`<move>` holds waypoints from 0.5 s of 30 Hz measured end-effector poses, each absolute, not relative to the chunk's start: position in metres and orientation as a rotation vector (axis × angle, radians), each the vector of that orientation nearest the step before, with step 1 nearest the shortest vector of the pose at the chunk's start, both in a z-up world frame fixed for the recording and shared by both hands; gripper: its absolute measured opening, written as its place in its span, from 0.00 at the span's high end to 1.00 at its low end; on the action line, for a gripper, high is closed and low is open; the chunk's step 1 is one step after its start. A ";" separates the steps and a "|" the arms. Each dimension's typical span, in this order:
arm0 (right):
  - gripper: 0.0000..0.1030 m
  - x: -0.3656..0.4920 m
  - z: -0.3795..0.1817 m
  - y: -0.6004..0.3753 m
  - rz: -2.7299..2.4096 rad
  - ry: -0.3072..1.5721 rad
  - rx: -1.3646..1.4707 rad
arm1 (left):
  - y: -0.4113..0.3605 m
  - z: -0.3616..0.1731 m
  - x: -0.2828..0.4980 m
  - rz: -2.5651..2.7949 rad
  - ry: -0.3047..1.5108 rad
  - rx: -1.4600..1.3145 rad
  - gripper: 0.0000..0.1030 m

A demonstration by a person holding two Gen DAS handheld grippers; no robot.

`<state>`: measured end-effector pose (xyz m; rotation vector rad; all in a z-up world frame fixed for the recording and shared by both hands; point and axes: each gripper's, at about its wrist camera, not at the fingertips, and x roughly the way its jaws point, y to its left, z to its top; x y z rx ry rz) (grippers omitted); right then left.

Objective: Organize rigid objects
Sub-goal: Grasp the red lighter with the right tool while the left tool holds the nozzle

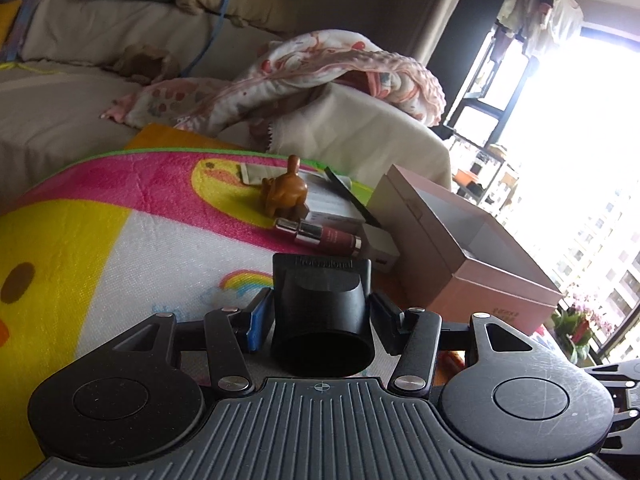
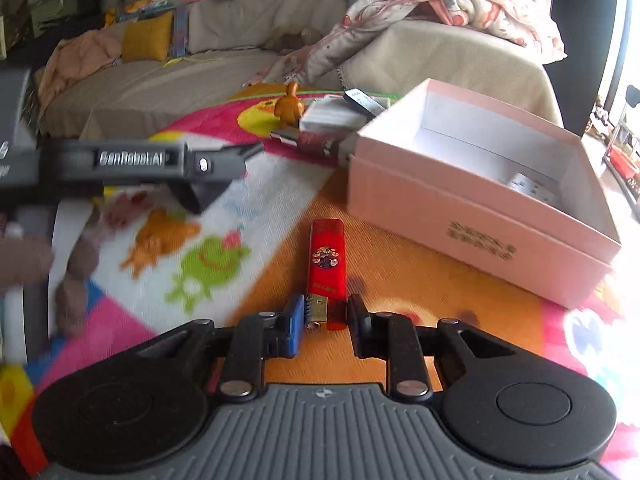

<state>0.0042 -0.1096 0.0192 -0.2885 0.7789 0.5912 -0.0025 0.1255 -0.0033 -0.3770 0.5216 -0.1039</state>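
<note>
My left gripper is shut on a black hairdryer nozzle and holds it above the colourful mat; it shows blurred at the left of the right wrist view. My right gripper is open with its fingers on either side of the near end of a red lighter that lies on the mat. An open pink box stands to the right, also seen in the left wrist view. A brown animal figurine, a lipstick tube and small white boxes lie beyond.
A colourful cartoon mat covers the surface. A beige sofa with a floral blanket and cushions runs behind. A small white item lies inside the pink box. A bright window is at the right.
</note>
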 end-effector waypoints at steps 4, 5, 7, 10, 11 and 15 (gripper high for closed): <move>0.64 -0.005 0.018 -0.147 0.482 0.739 -0.354 | 0.104 0.000 -0.007 -0.156 0.539 -0.300 0.45; 0.56 -0.005 0.018 -0.155 0.421 0.727 -0.363 | 0.098 0.000 -0.008 -0.166 0.542 -0.276 0.44; 0.33 -0.001 0.016 -0.172 0.325 0.719 -0.337 | 0.086 0.002 -0.012 -0.162 0.541 -0.218 0.44; 0.32 0.005 0.017 -0.197 0.296 0.778 -0.170 | 0.075 0.001 -0.014 -0.172 0.573 -0.197 0.44; 0.32 0.004 0.017 -0.201 0.307 0.795 -0.116 | 0.072 -0.001 -0.013 -0.181 0.591 -0.200 0.44; 0.32 -0.008 0.017 -0.187 0.394 0.784 -0.126 | 0.060 -0.003 -0.017 -0.197 0.621 -0.150 0.44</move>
